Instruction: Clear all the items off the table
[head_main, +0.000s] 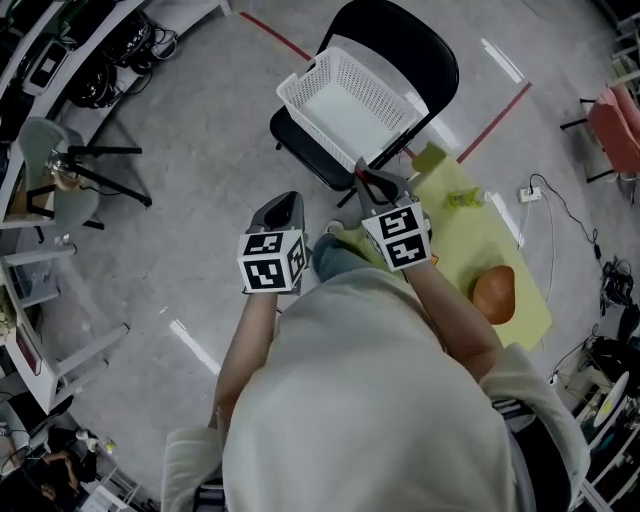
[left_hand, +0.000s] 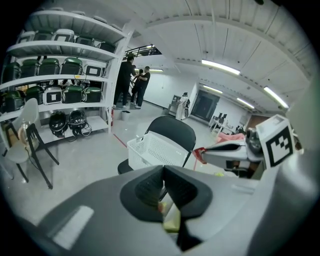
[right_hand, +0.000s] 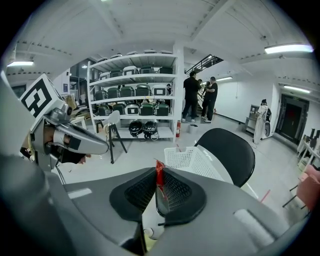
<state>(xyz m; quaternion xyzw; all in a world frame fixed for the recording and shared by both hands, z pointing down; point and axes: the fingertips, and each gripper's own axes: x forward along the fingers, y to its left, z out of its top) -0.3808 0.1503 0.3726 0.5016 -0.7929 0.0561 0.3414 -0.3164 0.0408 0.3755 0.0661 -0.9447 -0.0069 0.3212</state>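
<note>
A white slatted basket (head_main: 345, 100) stands on the seat of a black chair (head_main: 425, 50). My right gripper (head_main: 372, 185) hangs just short of the basket's near rim, shut on a thin red wrapper (right_hand: 159, 176) that sticks up between its pads. My left gripper (head_main: 283, 203) is over the floor to the left of the chair, shut with nothing between its pads. Behind my right arm is a yellow-green table (head_main: 525, 315) with a brown rounded item (head_main: 493, 293) and a small greenish bottle (head_main: 465, 200) on it. In the left gripper view the basket (left_hand: 155, 150) lies straight ahead.
Metal shelves (right_hand: 135, 90) loaded with helmets and cases line the far wall, and two people (right_hand: 200, 95) stand beside them. A grey chair and black tripod legs (head_main: 95, 165) stand to the left. Red tape (head_main: 275, 38) marks the floor. A pink chair (head_main: 620, 125) and cables (head_main: 560, 210) lie on the right.
</note>
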